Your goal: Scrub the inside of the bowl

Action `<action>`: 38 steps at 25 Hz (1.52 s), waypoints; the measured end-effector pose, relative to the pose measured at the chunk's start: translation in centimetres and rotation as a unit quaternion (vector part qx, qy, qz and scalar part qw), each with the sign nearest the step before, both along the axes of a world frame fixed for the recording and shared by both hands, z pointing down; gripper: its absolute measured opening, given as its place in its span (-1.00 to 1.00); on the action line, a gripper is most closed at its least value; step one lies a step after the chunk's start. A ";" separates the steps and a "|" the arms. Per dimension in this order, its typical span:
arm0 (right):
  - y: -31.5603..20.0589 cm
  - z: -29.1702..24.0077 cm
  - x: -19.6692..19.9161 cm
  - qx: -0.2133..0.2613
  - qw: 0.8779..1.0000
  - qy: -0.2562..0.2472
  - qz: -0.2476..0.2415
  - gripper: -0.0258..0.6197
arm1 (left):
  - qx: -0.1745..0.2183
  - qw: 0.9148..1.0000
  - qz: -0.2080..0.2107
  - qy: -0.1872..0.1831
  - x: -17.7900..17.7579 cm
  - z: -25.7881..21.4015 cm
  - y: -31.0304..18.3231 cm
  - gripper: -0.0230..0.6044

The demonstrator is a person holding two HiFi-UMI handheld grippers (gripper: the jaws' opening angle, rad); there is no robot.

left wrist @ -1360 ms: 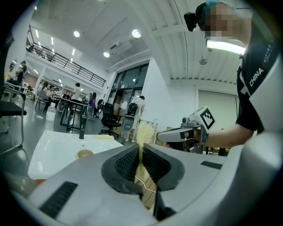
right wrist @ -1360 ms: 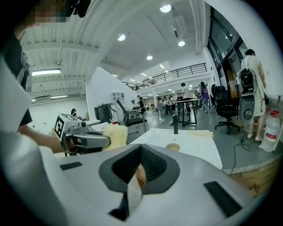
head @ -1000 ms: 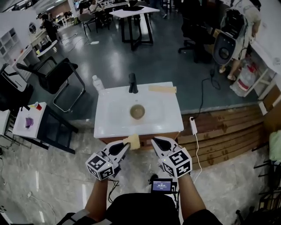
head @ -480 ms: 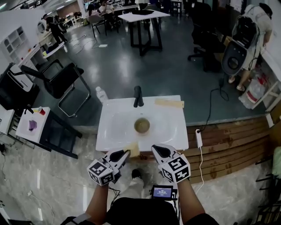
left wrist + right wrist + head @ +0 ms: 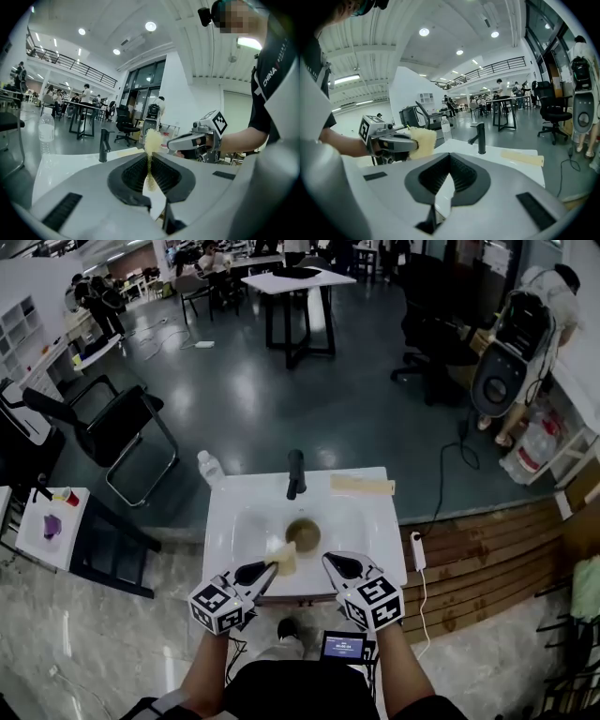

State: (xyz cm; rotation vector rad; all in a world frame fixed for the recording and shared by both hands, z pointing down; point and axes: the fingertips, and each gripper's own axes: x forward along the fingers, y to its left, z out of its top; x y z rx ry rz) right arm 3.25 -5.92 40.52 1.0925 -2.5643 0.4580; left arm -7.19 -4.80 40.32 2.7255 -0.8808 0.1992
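The bowl (image 5: 303, 534) sits in the white sink (image 5: 371, 521), just beyond both grippers. The left gripper (image 5: 270, 567) clamps a yellow sponge (image 5: 282, 554), ready for scrubbing. The right gripper (image 5: 329, 562), closed and empty, is likely there to steady the bowl.

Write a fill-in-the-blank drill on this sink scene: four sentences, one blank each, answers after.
1. The left claw is shut on a yellow ____.
2. The right claw is shut and holds ____.
3. The bowl sits in the white ____, in front of the black faucet.
4. In the head view, the water bottle stands to the ____ of the faucet.
Missing words: sponge; nothing; sink; left.
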 end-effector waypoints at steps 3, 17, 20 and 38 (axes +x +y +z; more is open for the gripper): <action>-2.0 0.3 -1.4 -0.001 1.000 0.006 0.004 -0.90 | 0.003 1.000 0.009 -0.002 -1.2 0.2 -2.2 -0.87; -4.4 2.3 -4.0 -0.021 0.998 0.014 0.058 -0.90 | -0.009 0.998 0.057 -0.001 -4.1 1.9 -5.2 -0.87; -4.6 2.6 -3.6 -0.020 0.997 0.015 0.067 -0.90 | -0.012 0.998 0.060 0.000 -3.8 2.3 -5.4 -0.87; -5.3 4.9 -2.6 -0.059 0.997 0.007 0.046 -0.89 | -0.034 0.998 0.056 -0.014 -2.9 4.1 -7.1 -0.87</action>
